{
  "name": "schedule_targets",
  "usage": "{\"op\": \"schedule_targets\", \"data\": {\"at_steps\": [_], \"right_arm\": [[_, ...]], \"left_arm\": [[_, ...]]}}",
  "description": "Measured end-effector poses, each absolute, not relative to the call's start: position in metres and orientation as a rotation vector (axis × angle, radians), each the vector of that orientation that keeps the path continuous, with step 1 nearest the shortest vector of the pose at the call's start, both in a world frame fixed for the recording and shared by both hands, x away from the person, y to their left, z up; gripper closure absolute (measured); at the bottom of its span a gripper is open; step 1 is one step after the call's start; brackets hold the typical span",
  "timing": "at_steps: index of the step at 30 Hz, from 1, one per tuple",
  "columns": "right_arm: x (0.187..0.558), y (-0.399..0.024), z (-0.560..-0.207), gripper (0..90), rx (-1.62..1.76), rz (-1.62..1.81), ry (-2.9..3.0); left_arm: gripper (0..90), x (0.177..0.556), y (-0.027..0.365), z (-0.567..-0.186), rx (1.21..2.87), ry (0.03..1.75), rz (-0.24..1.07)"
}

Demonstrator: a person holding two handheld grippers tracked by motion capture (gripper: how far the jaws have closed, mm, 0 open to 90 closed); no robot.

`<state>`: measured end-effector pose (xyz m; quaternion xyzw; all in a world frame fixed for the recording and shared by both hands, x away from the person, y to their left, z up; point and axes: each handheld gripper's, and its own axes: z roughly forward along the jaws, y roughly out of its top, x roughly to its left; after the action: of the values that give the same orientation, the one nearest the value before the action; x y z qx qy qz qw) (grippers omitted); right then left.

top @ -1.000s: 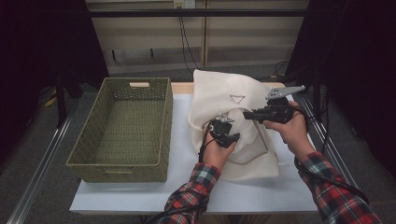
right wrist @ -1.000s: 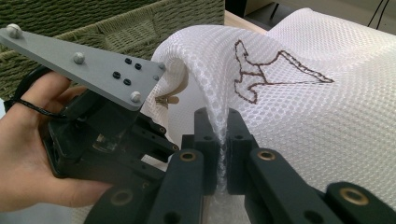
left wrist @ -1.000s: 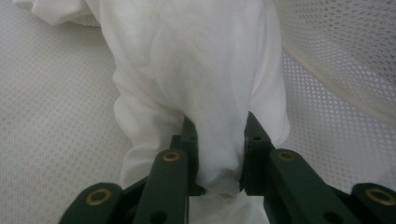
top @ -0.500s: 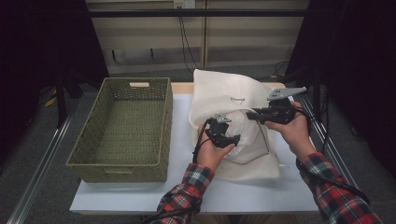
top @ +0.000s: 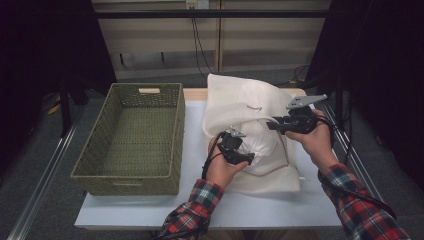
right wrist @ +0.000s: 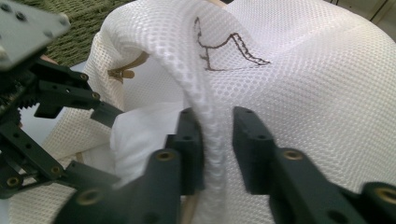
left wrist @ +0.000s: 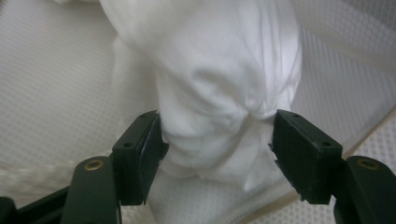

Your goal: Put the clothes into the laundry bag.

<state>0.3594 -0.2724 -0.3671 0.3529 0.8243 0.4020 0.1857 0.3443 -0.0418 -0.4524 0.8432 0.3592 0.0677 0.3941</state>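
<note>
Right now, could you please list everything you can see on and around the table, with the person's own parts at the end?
mesh bag: one, white, on the right half of the table, its opening edge lifted
white garment: one, bunched, at the mouth of the mesh bag
wicker basket: one, olive green, on the left half of the table
table: one, white top
left tool: one, black, jaws either side of the white garment; they have just been opening, whether the pads press I cannot tell
right tool: one, black, the mesh bag's edge between its jaws, a gap beside one pad
sleeves: two, red plaid, coming in from the bottom of the high view
</note>
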Motion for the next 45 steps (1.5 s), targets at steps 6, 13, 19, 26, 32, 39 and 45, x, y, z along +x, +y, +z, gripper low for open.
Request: {"op": "schedule_targets", "data": {"at_steps": [6,13,19,26,32,39,45], "right_arm": [[0.363,-0.266,-0.365,85.4,0.967,1.146,2.361],[0.364,-0.262,-0.363,86.6,0.945,1.189,2.390],[0.365,-0.263,-0.363,86.8,0.957,1.230,2.383],[0.364,-0.263,-0.361,86.9,0.944,1.238,2.380],[0.364,-0.265,-0.362,86.8,0.946,1.232,2.379],[0.365,-0.263,-0.365,86.7,0.948,1.229,2.380],[0.366,-0.259,-0.367,86.7,0.947,1.221,2.385]], "left_arm": [[62.4,0.344,-0.048,-0.466,2.181,0.893,0.132],[83.8,0.348,-0.058,-0.468,2.121,0.929,0.187],[85.2,0.358,-0.066,-0.468,2.096,0.933,0.190],[85.2,0.365,-0.072,-0.468,2.062,0.934,0.191],[68.8,0.361,-0.068,-0.463,2.076,0.948,0.150],[45.1,0.353,-0.049,-0.450,2.076,0.905,0.208],[30.3,0.349,-0.029,-0.439,2.089,0.857,0.284]]}}
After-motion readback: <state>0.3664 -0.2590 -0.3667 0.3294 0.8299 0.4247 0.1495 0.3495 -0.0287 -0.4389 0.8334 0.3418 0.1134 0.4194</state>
